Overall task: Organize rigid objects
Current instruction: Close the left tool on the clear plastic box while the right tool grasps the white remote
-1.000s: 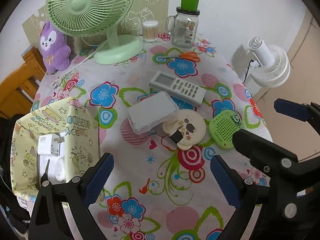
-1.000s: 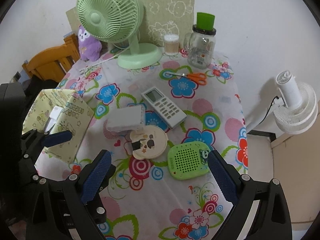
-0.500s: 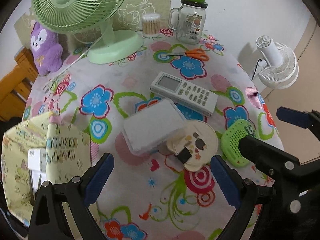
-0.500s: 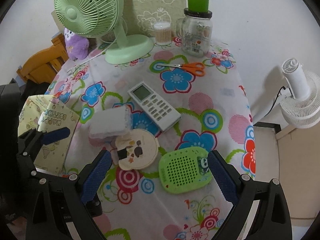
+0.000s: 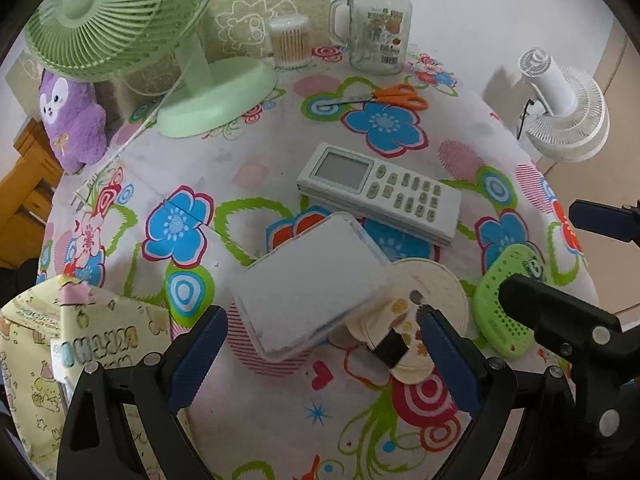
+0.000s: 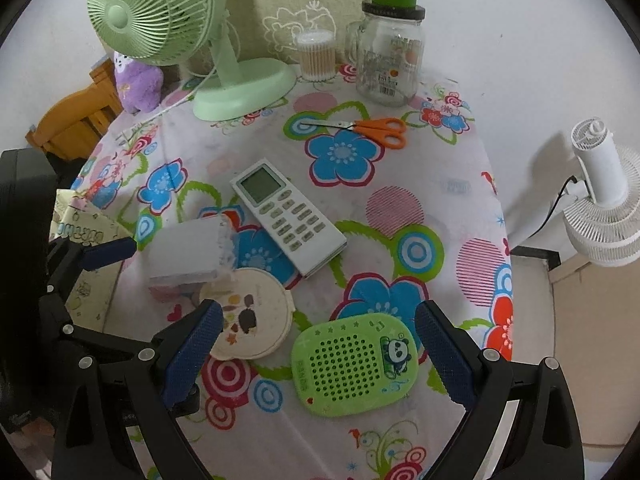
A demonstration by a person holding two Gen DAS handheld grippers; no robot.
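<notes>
A white plastic box (image 5: 310, 280) lies mid-table, leaning on a round cream case (image 5: 416, 316). A white remote (image 5: 380, 194) lies behind them, a green perforated case (image 6: 354, 364) to the right. My left gripper (image 5: 320, 360) is open, its blue pads either side of the white box's near end, just above it. My right gripper (image 6: 316, 354) is open, hovering over the green case and the round case (image 6: 250, 316). The white box (image 6: 188, 246) and remote (image 6: 288, 216) also show in the right wrist view.
A yellow fabric bin (image 5: 44, 360) stands at the left table edge. At the back are a green fan (image 5: 192, 80), cotton swabs (image 5: 290, 42), a glass jar (image 5: 380, 28), orange scissors (image 5: 384, 98) and a purple plush (image 5: 72, 120). A white floor fan (image 6: 600, 200) stands right of the table.
Both grippers have moved forward and lower over the table. The left now frames the white box, the right the green case. Both have stayed open.
</notes>
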